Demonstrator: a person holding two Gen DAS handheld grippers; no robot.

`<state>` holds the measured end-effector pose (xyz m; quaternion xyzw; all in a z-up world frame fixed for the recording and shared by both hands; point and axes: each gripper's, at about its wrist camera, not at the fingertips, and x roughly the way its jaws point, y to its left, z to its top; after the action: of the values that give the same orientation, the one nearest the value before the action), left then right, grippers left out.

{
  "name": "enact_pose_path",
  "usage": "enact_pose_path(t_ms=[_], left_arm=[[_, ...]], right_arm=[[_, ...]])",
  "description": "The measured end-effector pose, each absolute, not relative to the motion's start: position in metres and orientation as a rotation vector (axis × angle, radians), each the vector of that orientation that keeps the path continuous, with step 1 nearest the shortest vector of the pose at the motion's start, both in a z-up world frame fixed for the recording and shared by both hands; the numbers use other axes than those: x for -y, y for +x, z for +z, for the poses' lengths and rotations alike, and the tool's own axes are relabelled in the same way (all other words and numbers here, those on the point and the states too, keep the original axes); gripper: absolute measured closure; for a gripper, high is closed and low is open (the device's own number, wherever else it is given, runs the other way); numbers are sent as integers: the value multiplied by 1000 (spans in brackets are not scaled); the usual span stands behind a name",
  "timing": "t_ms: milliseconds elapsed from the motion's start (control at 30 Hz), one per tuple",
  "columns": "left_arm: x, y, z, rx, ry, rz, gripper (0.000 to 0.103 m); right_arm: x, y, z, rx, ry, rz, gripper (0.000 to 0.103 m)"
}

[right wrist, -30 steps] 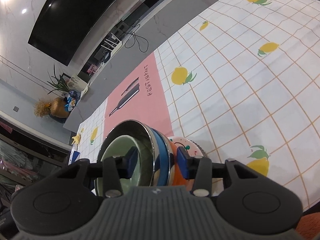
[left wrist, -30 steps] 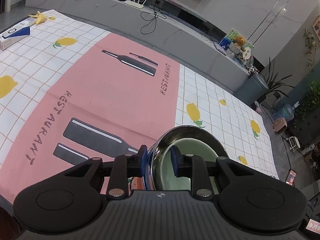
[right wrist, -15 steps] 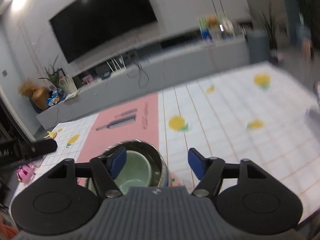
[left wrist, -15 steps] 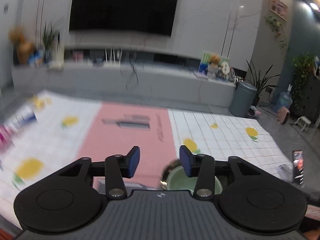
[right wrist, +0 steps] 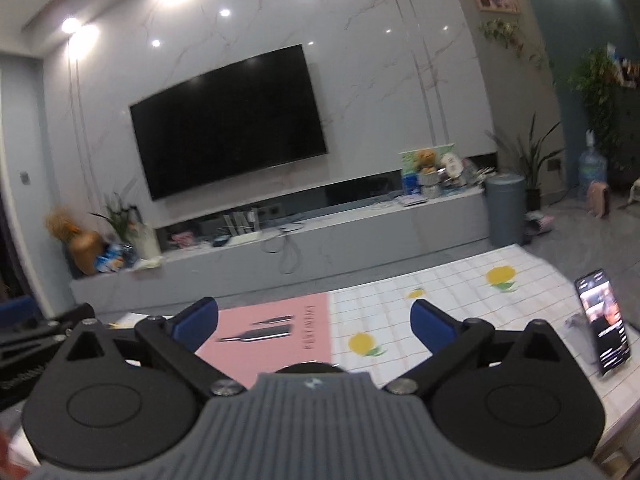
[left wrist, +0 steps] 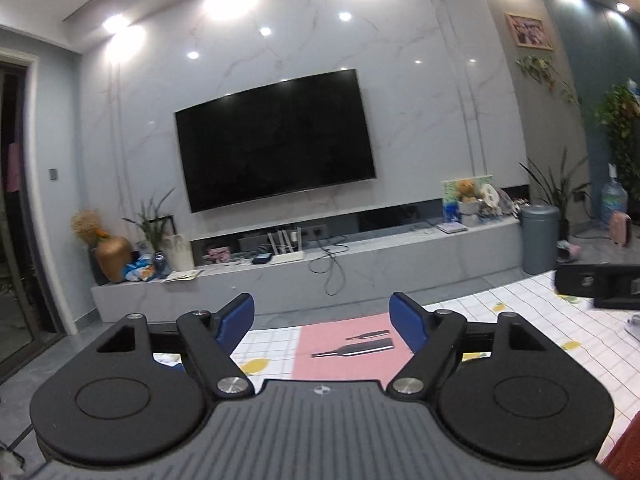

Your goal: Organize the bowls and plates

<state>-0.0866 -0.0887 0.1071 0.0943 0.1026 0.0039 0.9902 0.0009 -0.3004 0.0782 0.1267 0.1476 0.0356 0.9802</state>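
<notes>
Looking nearly level along both tools, I see more of the room than of the tabletop. My left gripper (left wrist: 322,322) has its jaws spreading wide, blue pads (left wrist: 236,322) far apart, with nothing between them but the tablecloth (left wrist: 276,344) beyond. My right gripper (right wrist: 314,324) is likewise opening, pads (right wrist: 434,330) well apart and pressing on nothing.

Task items: of the plates and bowls I can find only a dark curved rim (right wrist: 308,368) at 6 o'clock in the right wrist view, peeking just above the gripper body and below the gap between the fingers; it is too hidden for me to tell which piece it is. In the left wrist view no dish shows.

Surface: the cloth is white with an orange grid and yellow lemons, and a pink panel (right wrist: 276,332) printed with bottle shapes lies at 12 o'clock of the right fingers.

Surroundings: a phone (right wrist: 604,332) stands tilted on the cloth at 3 o'clock in the right view. Part of the right tool appears as a dark block at 3 o'clock in the left view. A wall television (left wrist: 276,140) hangs at 12 o'clock above a long grey console (left wrist: 360,264), with a grey bin (left wrist: 540,238) at its right end.
</notes>
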Motion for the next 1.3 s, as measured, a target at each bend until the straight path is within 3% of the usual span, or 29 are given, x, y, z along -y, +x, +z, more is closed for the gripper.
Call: enact_pose_path(t_ms=[567, 967, 1300], left_arm=[[60, -96, 56, -487, 143, -70, 11], [63, -81, 3, -646, 179, -55, 11], [66, -71, -11, -708, 184, -55, 11]], right_arm=[[265, -65, 38, -371, 113, 101, 3], [258, -32, -20, -566, 81, 49, 3], [258, -14, -37, -648, 78, 62, 3]])
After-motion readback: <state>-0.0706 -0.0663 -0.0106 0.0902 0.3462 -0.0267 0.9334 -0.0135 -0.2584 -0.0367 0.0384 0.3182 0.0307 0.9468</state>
